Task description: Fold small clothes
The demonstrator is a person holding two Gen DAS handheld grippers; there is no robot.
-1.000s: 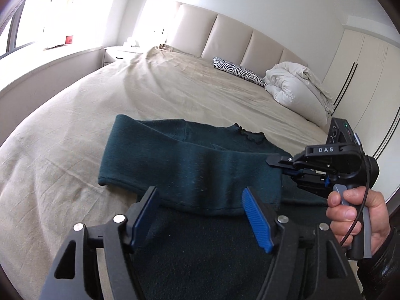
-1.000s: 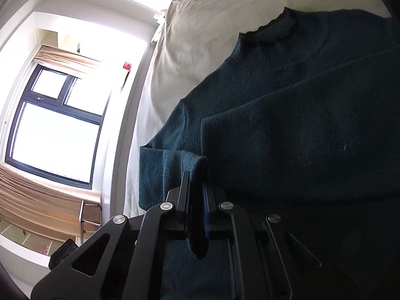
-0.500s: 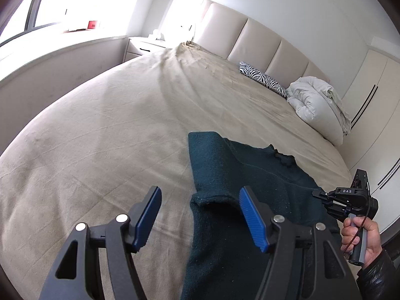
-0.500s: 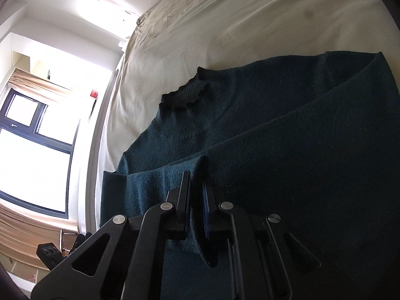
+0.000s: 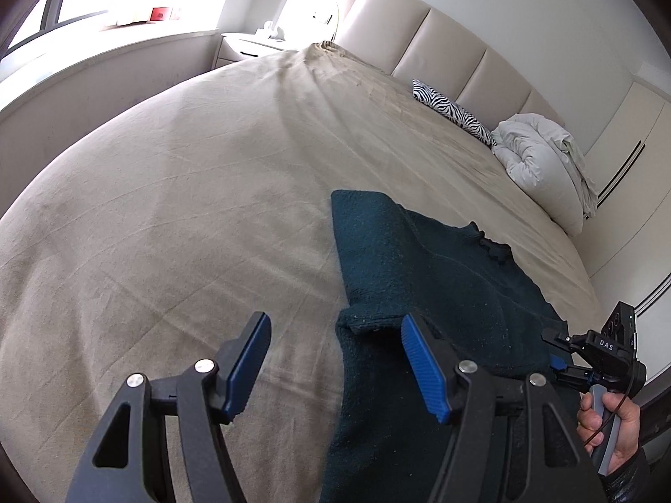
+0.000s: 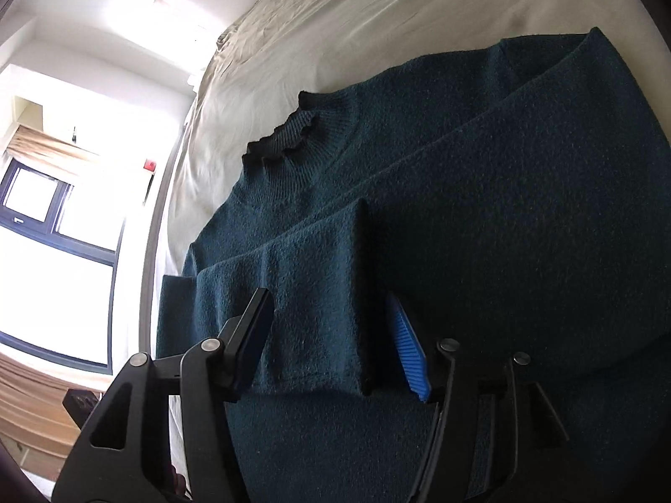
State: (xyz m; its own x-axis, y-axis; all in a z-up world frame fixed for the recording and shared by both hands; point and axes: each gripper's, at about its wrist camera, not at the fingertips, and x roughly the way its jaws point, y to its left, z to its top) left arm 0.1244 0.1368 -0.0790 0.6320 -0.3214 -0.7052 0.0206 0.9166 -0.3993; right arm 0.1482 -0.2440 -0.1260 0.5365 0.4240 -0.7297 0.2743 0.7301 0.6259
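Note:
A dark teal sweater (image 5: 419,276) lies flat on the beige bed (image 5: 188,193), its frilled collar (image 6: 281,138) toward the headboard. Both sleeves are folded across the body; one sleeve cuff (image 6: 314,314) lies between my right fingers. My left gripper (image 5: 335,356) is open and empty, hovering over the sweater's left edge. My right gripper (image 6: 331,335) is open just above the folded sleeve; it also shows in the left wrist view (image 5: 587,352), held in a hand at the sweater's right side.
A zebra-print pillow (image 5: 453,109) and a bundled white duvet (image 5: 545,163) lie near the padded headboard (image 5: 440,37). A nightstand (image 5: 247,46) and window sill stand at the far left. White wardrobe doors (image 5: 629,138) line the right.
My right gripper was shut on the sleeve cuff, carried it across the sweater, and has now opened and released it. My left gripper has swung left, off the sweater's middle.

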